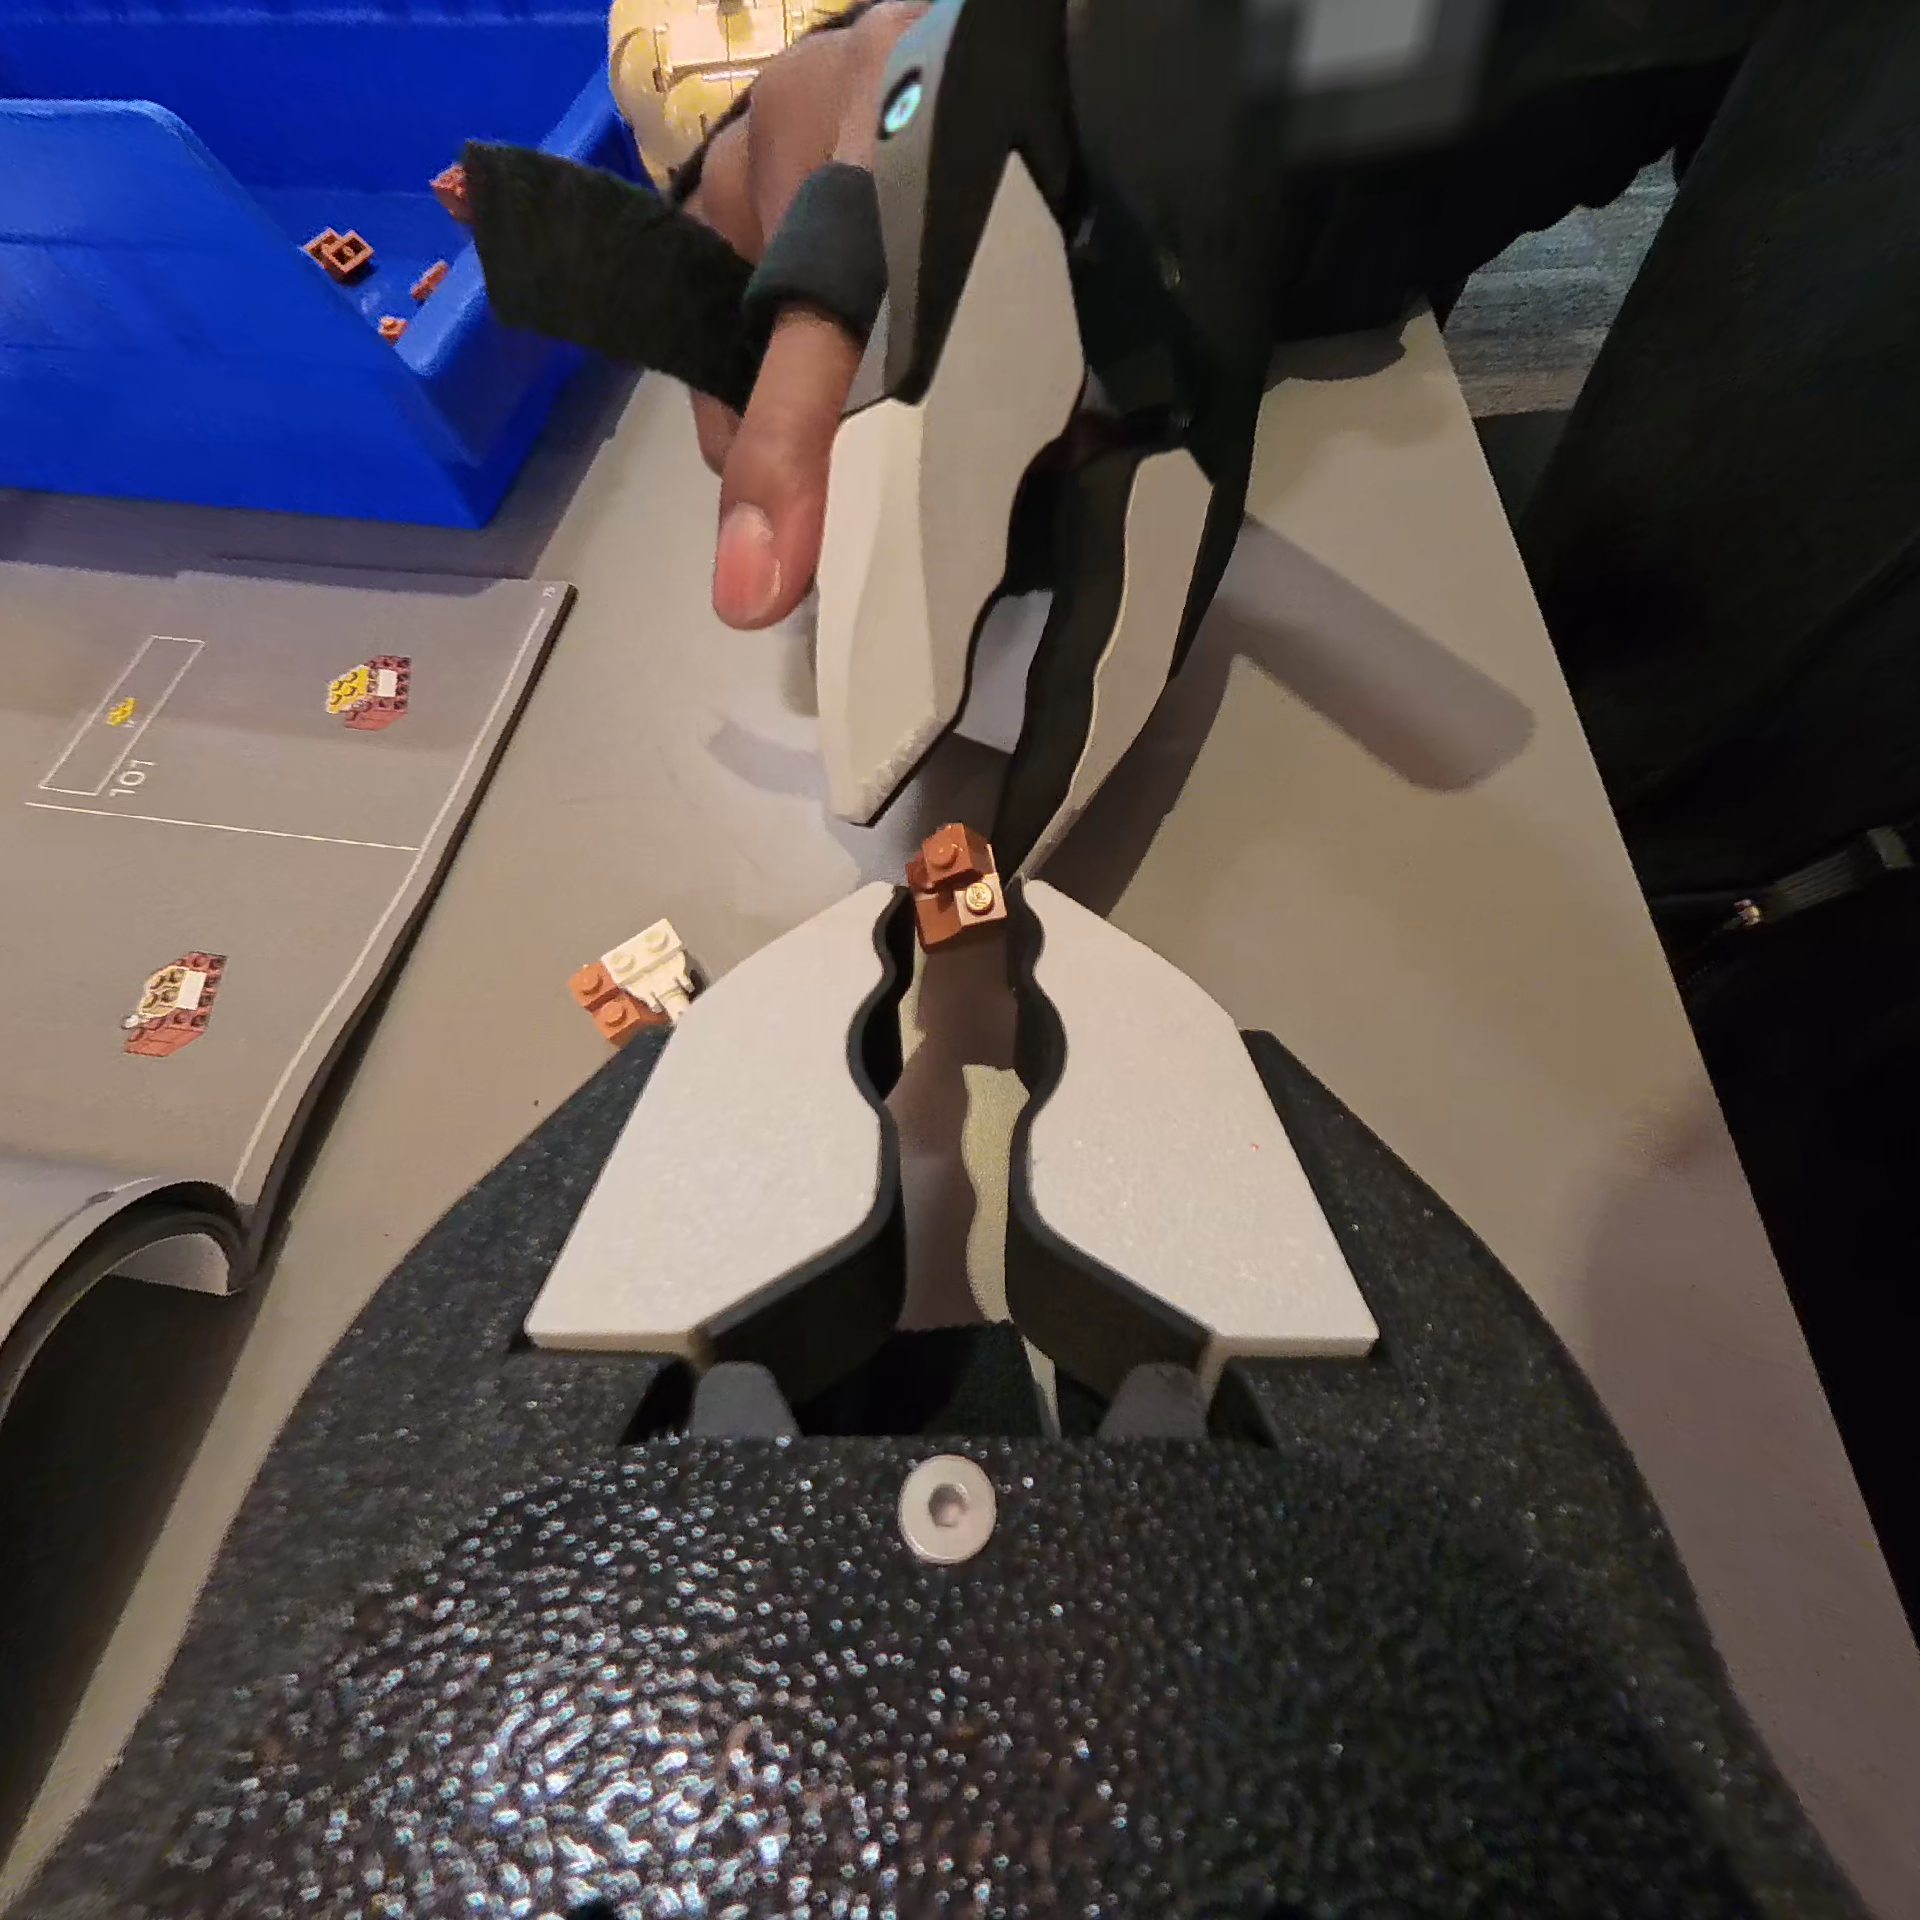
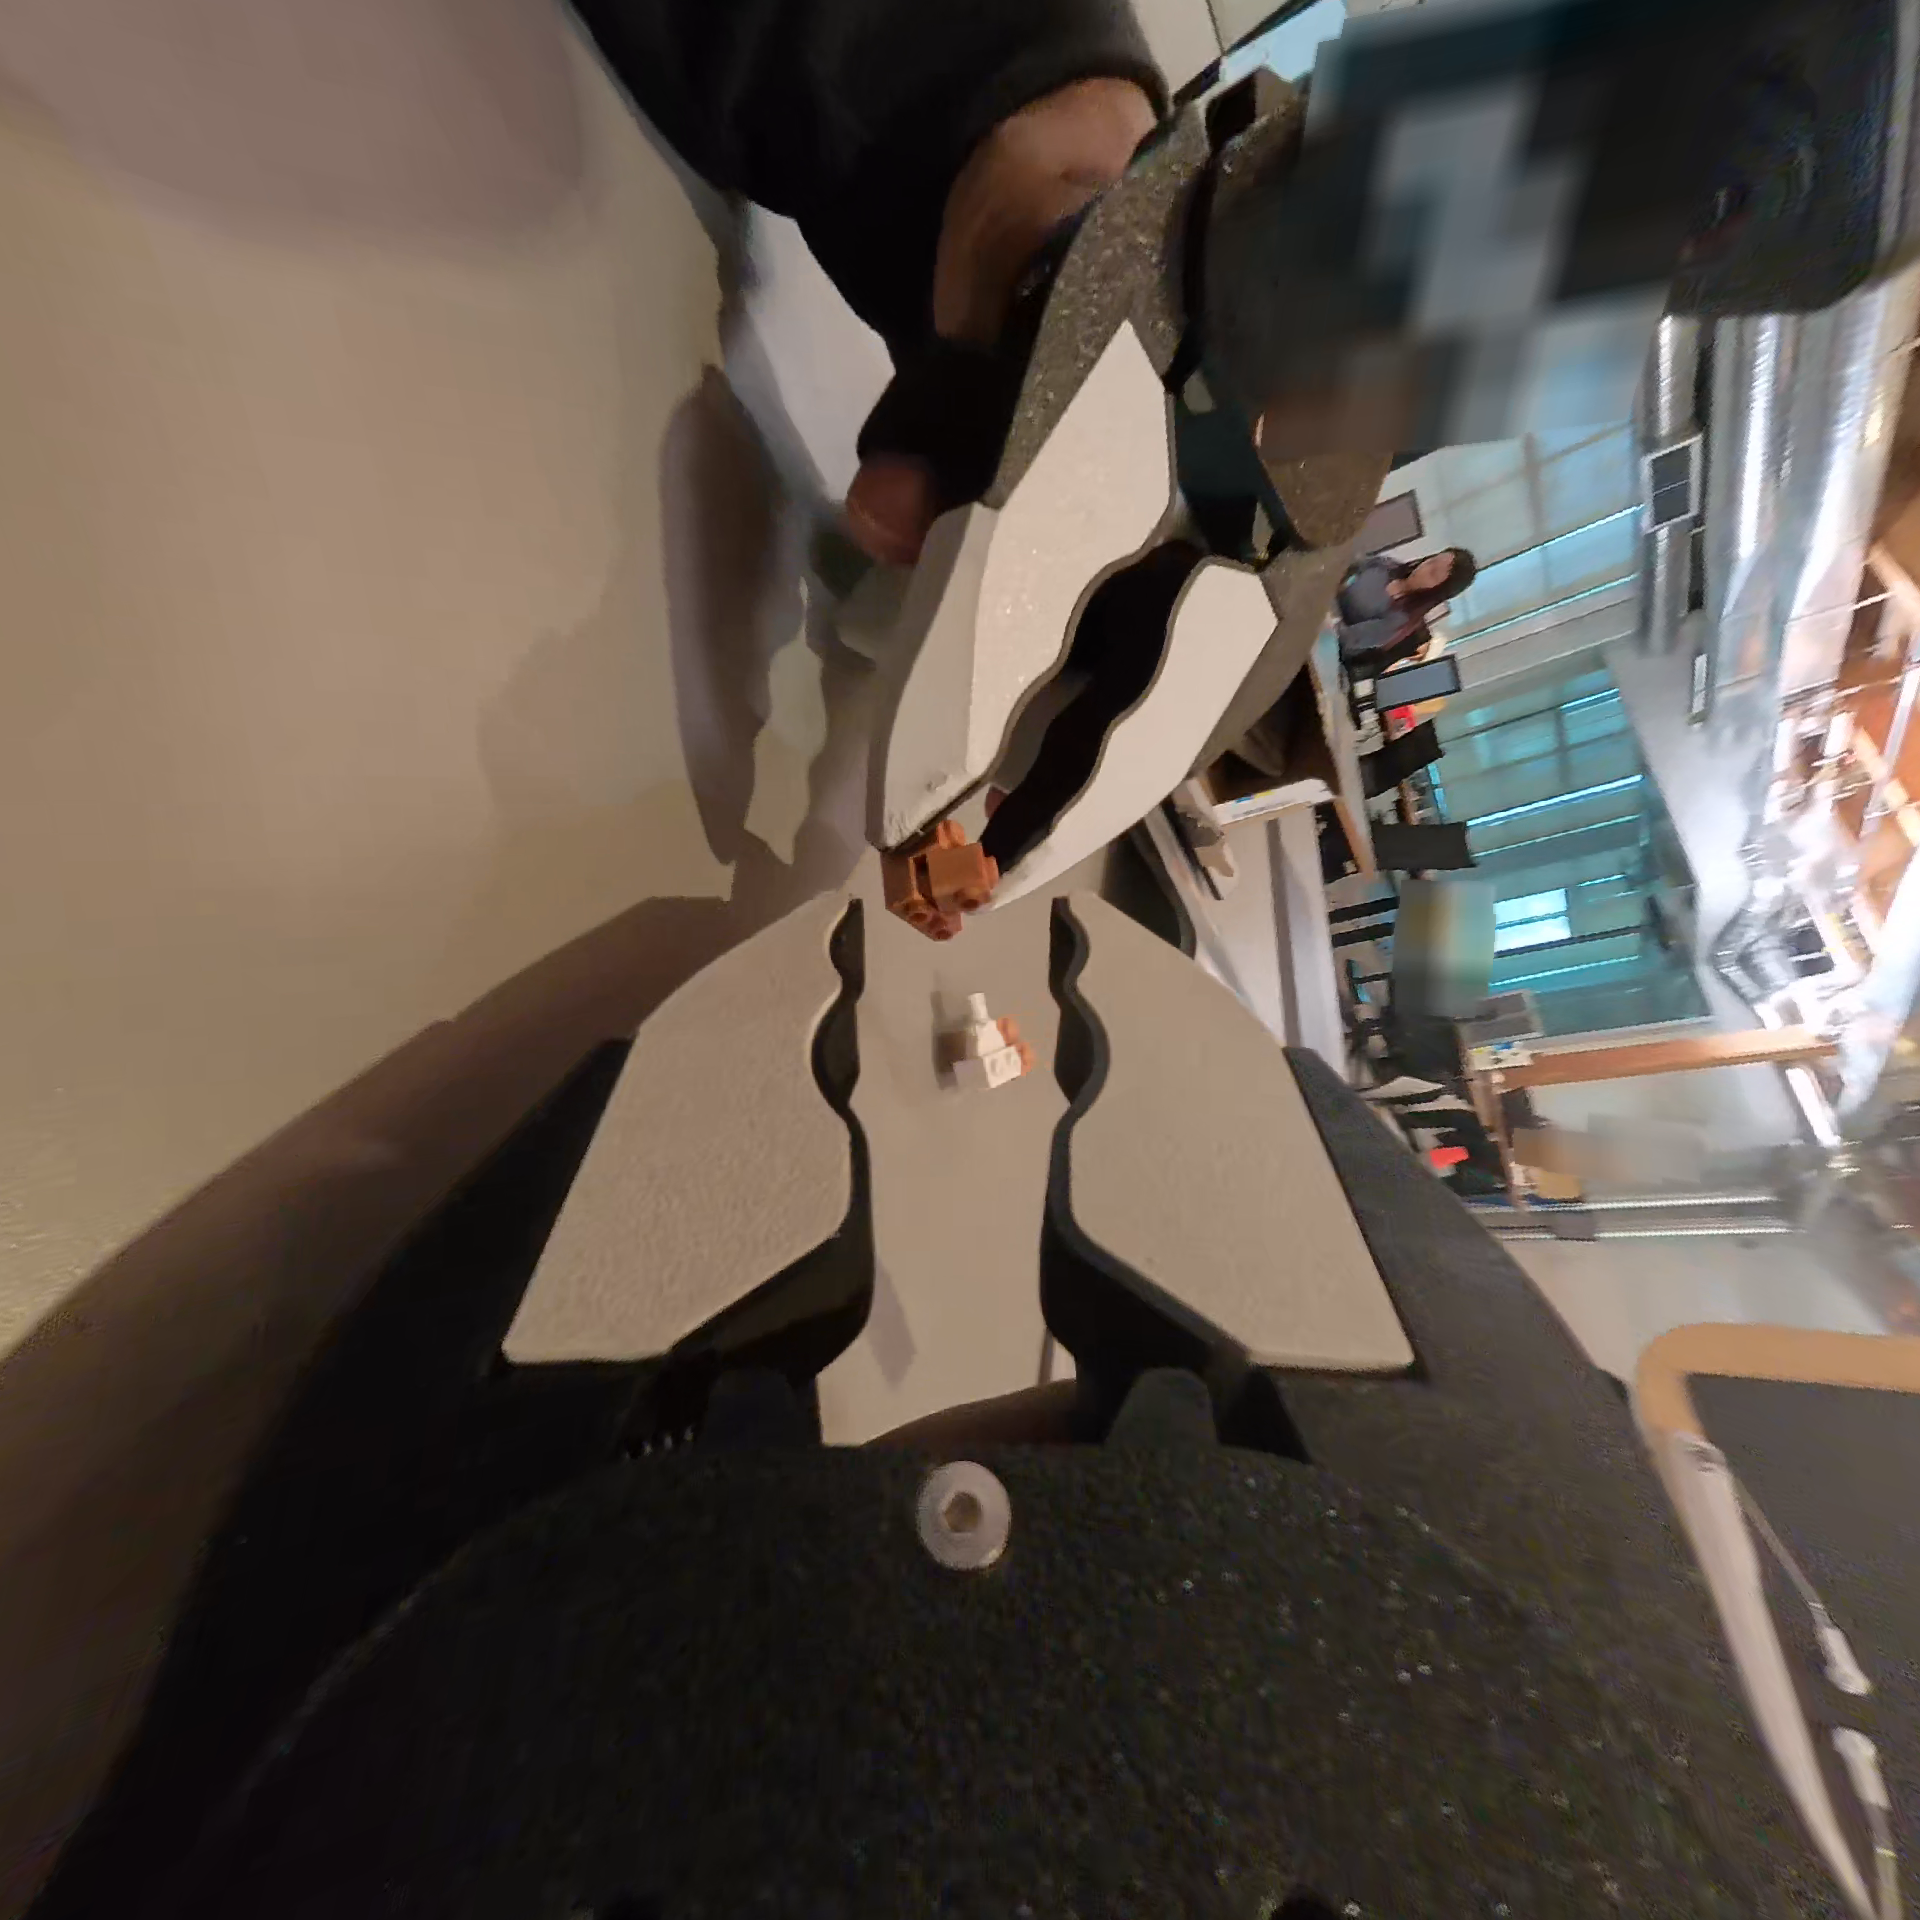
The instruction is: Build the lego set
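Observation:
My left gripper (image 1: 958,896) is shut on a small brown brick assembly (image 1: 954,885) with a gold stud, held above the grey table (image 1: 1299,987). The right wrist view shows its two tips pressing on the same assembly (image 2: 935,881). My right gripper (image 2: 956,920) is open and empty, with its fingertips just short of the assembly. In the left wrist view it (image 1: 951,826) reaches in from above, one finger (image 1: 1044,821) close beside the brick. A small white and brown brick assembly (image 1: 636,980) lies on the table, and shows between my right fingers (image 2: 985,1047).
An open grey instruction booklet (image 1: 260,852) lies at the left. A blue bin (image 1: 208,343) with loose brown pieces stands behind it, with a tan brick model (image 1: 686,73) beyond. The table edge runs along the right, beside a person in dark clothing (image 1: 1766,520). The tips of both grippers are at nearly the same place.

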`<control>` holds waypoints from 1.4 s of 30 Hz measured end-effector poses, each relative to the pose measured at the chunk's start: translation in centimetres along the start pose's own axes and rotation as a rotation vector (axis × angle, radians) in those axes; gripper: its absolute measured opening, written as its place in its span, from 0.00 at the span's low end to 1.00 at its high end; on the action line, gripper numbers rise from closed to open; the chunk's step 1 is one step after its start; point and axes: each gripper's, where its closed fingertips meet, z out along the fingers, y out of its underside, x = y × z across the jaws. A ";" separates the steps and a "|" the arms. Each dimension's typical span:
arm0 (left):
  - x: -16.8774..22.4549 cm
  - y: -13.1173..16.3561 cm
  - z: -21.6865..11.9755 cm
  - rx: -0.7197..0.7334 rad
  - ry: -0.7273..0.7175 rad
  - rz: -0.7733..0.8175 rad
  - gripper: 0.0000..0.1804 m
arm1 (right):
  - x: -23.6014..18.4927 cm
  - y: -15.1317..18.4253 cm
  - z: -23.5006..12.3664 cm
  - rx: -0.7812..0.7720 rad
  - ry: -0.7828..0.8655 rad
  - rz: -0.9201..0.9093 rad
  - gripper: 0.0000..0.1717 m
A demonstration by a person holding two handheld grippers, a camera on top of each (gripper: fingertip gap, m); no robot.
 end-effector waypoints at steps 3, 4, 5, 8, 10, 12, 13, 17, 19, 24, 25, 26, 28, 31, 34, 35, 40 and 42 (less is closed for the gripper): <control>0.1 -0.1 0.0 0.007 0.010 -0.008 0.09 | 0.1 0.0 0.2 -0.014 0.033 -0.073 0.20; 0.2 -0.1 0.0 0.007 0.013 -0.011 0.09 | 0.1 0.0 0.2 -0.016 0.042 -0.092 0.20; 0.2 -0.1 0.0 0.007 0.015 -0.014 0.09 | 0.1 -0.1 0.3 -0.016 0.043 -0.104 0.20; 0.2 -0.1 -0.1 0.009 0.019 -0.024 0.09 | 0.0 -0.3 0.4 -0.012 0.050 -0.130 0.19; 0.2 -0.1 -0.1 0.012 0.027 -0.035 0.09 | 0.0 -0.5 0.4 -0.010 0.056 -0.140 0.18; 0.3 -0.2 -0.1 0.016 0.039 -0.057 0.09 | 0.0 -0.6 0.5 -0.008 0.063 -0.153 0.15; 0.2 -0.2 0.0 0.018 0.043 -0.082 0.09 | 0.0 -0.6 0.6 -0.011 0.067 -0.161 0.13; 0.1 0.0 -0.1 0.032 0.080 -0.185 0.09 | 0.0 -0.5 0.8 -0.025 0.074 -0.173 0.12; 0.2 -0.1 -0.1 0.044 0.105 -0.222 0.09 | 0.0 -0.5 0.7 -0.020 0.067 -0.163 0.12; 0.5 -0.3 -0.1 0.062 0.154 -0.279 0.09 | -0.1 -0.8 0.5 -0.009 0.041 -0.147 0.11; 0.5 -0.3 -0.1 0.062 0.155 -0.274 0.09 | -0.2 -0.8 0.5 -0.008 0.036 -0.143 0.11; 0.6 -0.2 0.0 0.061 0.158 -0.273 0.09 | -0.2 -0.8 0.5 -0.009 0.030 -0.139 0.11; 0.6 -0.3 0.0 0.060 0.160 -0.270 0.09 | -0.3 -0.8 0.5 -0.013 0.017 -0.127 0.11; 0.7 -0.4 0.0 0.065 0.167 -0.272 0.09 | -0.3 -0.8 0.4 -0.011 0.002 -0.103 0.11; 0.7 -0.4 0.0 0.066 0.166 -0.273 0.09 | -0.3 -0.8 0.4 -0.019 0.000 -0.104 0.11; 0.7 -0.3 0.0 0.064 0.167 -0.272 0.09 | -0.4 -0.8 0.4 -0.022 -0.004 -0.101 0.11; 0.8 -0.4 0.1 0.068 0.175 -0.276 0.09 | -0.4 -0.7 0.4 -0.023 -0.020 -0.079 0.11; 0.8 -0.4 0.0 0.072 0.179 -0.280 0.09 | -0.4 -0.7 0.4 -0.027 -0.019 -0.074 0.11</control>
